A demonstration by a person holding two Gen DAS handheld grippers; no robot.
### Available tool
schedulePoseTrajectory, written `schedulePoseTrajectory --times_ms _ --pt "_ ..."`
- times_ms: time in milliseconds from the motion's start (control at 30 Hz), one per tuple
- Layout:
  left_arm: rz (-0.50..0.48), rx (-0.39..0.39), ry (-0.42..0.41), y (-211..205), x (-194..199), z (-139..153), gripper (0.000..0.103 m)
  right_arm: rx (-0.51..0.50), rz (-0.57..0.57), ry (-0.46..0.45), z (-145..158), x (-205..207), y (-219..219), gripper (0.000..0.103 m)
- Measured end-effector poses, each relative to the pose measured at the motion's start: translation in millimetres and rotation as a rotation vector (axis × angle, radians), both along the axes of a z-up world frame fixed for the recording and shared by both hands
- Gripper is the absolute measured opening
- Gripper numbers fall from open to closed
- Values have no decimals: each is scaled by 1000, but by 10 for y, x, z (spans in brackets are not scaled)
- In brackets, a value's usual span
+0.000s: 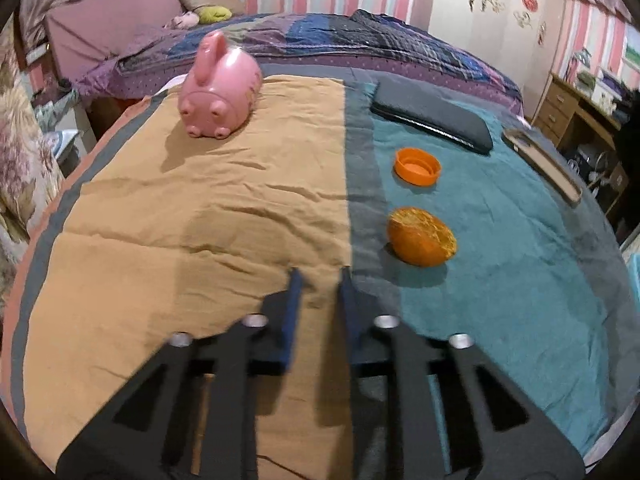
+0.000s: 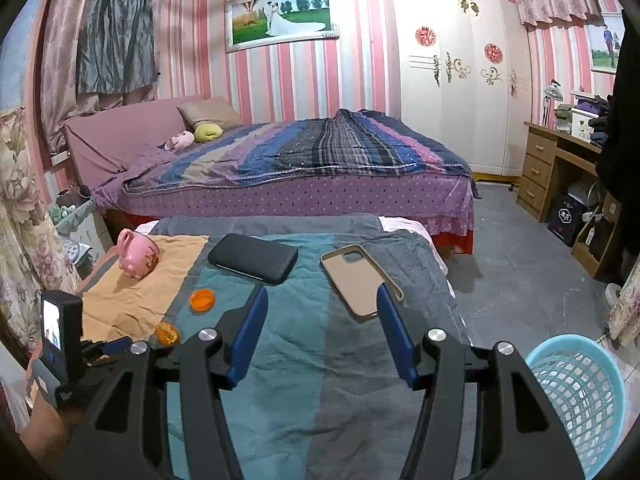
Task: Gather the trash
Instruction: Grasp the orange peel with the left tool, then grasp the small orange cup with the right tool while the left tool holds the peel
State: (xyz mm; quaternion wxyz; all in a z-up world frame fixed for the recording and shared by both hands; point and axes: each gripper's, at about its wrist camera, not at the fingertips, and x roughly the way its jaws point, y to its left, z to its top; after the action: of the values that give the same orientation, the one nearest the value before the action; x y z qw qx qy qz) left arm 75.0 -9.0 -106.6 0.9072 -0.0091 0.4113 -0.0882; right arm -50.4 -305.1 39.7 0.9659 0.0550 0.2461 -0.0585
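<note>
A low bed [image 2: 280, 360] carries a quilt in bands of orange, grey and teal. Behind it stand a big bed [image 2: 304, 160] with a striped cover, pink striped walls, a white wardrobe [image 2: 452, 80] and a wooden desk [image 2: 552, 168].

Only the right wrist view shows the grey floor, the blue basket [image 2: 580, 396] at the lower right beside the low bed, the framed picture [image 2: 282, 16] on the far wall, and the left gripper [image 2: 116, 346] from outside at the lower left. The left wrist view shows the peel's pale pith and the cap's hollow side more closely.

On the quilt lie one black pouch [image 1: 434, 120], one phone case [image 1: 542, 164] with its inside up, one pink pig [image 1: 220, 90] on the orange band, one orange peel [image 1: 422, 236] and one orange cap [image 1: 417, 167]. The peel and cap, the trash, lie on the teal band, the cap just beyond the peel, both apart from the pouch.

The left gripper's jaws are nearly clenched, a narrow gap between them and nothing in it, over the seam of orange and grey; the peel lies just right of them, untouched. The right gripper [image 2: 322, 300] stands released, jaws wide and empty, with the case's near end between its tips in the view.
</note>
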Motion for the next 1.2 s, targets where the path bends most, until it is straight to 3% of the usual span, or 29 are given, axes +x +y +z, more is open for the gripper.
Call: schedulePoseTrajectory --times_ms 167,233,267,300,400,633,700,733,767,800,967,1133,1200 --pt "3 -39 -7 25 -30 52 12 4 -1 0 33 -1 -62 56" --pt "-18 -63 -47 -38 -76 146 36 7 -1 2 27 -6 -76 56" --pt "-21 -67 -77 -85 -102 196 62 10 2 3 22 1 -66 56" --pt "-24 -66 -92 -116 -105 217 77 11 4 4 22 3 -65 56" --pt "-54 -37 -111 -328 -73 219 82 11 9 8 25 14 -71 56" --pt "-118 14 -44 -629 151 66 77 -7 26 31 -6 54 -35 58" --pt "-134 26 17 -674 233 -39 51 -16 29 36 -20 67 -10 58" --pt "-126 22 16 -655 233 -46 49 -19 32 42 -42 79 5 58" --pt "-117 15 13 -633 239 -34 35 -21 34 46 -54 92 13 58" --pt "-117 5 14 -604 243 -20 31 -24 40 60 -99 138 44 58" --pt "-99 5 -31 -397 275 141 29 -6 63 80 -224 298 131 59" --pt "21 -29 -96 134 359 398 29 210 161 106 -422 768 319 59" --pt "57 -52 -111 346 389 469 29 229 204 123 -486 934 486 59"
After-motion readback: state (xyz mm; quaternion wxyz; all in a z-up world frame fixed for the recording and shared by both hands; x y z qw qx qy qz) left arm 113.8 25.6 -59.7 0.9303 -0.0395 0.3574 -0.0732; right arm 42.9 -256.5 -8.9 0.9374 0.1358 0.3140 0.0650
